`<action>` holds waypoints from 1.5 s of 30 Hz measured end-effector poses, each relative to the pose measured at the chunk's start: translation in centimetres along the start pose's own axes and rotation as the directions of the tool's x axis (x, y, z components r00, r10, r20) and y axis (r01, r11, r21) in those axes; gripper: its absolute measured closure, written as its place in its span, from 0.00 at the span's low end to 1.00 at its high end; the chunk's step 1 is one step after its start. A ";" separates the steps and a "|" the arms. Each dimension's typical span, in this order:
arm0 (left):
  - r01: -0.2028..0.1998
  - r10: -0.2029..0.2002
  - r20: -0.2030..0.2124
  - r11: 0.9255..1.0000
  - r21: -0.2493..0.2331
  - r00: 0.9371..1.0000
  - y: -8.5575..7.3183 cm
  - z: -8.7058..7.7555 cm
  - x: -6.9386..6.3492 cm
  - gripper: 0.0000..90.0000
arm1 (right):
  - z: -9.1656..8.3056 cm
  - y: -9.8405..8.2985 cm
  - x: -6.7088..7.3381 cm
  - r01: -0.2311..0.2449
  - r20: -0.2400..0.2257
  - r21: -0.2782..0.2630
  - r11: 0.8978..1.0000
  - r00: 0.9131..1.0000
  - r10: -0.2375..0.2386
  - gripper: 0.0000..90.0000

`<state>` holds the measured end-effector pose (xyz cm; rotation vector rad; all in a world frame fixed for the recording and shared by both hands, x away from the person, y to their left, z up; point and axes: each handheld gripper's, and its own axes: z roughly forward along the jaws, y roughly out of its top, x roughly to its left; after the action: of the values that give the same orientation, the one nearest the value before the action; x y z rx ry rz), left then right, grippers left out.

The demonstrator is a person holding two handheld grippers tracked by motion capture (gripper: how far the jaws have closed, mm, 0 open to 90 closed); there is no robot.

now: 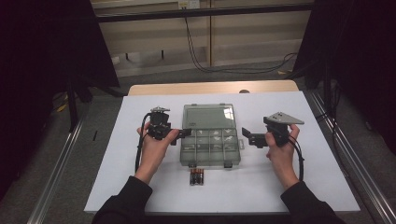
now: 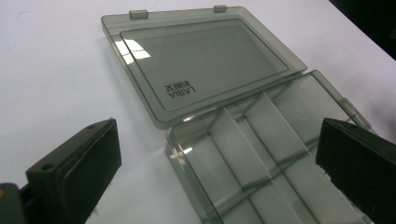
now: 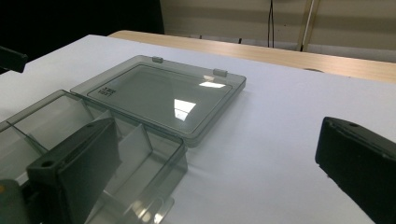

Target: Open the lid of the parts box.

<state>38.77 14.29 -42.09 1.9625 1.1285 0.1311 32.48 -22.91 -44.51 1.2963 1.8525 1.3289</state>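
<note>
While both grippers gape empty, the open organizer box (image 1: 210, 140) lies between them.

White-topped table (image 1: 327, 177), grey floor (image 1: 56, 163), dark curtains (image 1: 42, 56)

A: Looks like a lab recording rig. White sheet (image 1: 322, 154) over a wooden tabletop (image 1: 212, 87), black curtains (image 1: 42, 56) both sides.

B: Agreed. Metal rails (image 1: 56, 182) along the floor, cables (image 1: 233, 70) hanging off the back wall. No home furniture.
</note>
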 end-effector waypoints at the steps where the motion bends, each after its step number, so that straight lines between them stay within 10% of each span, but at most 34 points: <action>1: 0.000 0.000 0.000 1.000 0.000 1.000 0.0 0.0 0.0 0.00 | 0.0 0.0 0.0 0.000 0.000 0.000 1.000 1.000 0.000 0.00; 24: -0.007 0.004 0.062 0.999 0.044 0.998 -2.1 -1.6 -2.9 0.01 | -7.4 -3.4 -2.6 0.036 0.050 -0.062 0.997 0.998 -0.033 0.00; 45: -0.076 0.074 0.022 0.992 0.105 0.997 -5.2 -3.0 -5.8 0.05 | -12.0 -5.5 -3.5 0.027 0.069 -0.071 0.997 0.997 -0.022 0.00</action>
<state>30.58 13.01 -42.13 2.0972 1.0690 0.0946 21.88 -31.50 -45.31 1.2622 1.7533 1.3098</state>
